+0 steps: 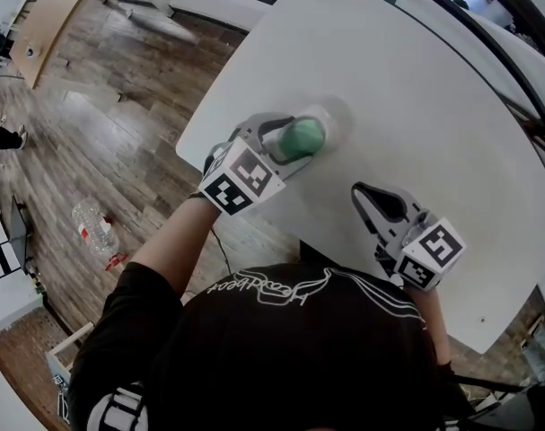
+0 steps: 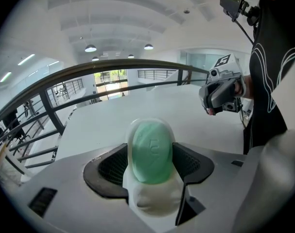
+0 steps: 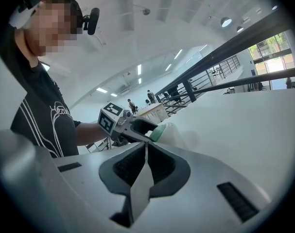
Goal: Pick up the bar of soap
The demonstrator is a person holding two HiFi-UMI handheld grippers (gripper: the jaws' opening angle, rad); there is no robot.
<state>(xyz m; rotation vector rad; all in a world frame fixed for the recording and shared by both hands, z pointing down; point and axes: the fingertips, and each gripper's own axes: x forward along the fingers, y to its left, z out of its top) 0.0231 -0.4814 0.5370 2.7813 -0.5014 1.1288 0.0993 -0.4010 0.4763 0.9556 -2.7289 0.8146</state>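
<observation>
Head view. At the left gripper (image 1: 301, 144): clamped on the green soap (image 1: 304, 137), one jaw on each side, over the white table (image 1: 416, 88) near its edge. Cannot tell whether touching the tabletop. At the right gripper (image 1: 362, 193): clenched on nothing, well right of the soap and nearer the person (image 1: 281, 348). Left of the left gripper, past the table edge: wood floor (image 1: 119, 133) with a plastic bottle (image 1: 94, 227).

Left gripper view. Closed on the upright soap, wrapped in a pale translucent casing (image 2: 154, 198). Ahead to the right: the right gripper. Further ahead: a dark railing (image 2: 113, 72).

Right gripper view. Pressed fully together, empty. Ahead to the left: the left gripper with the soap.
</observation>
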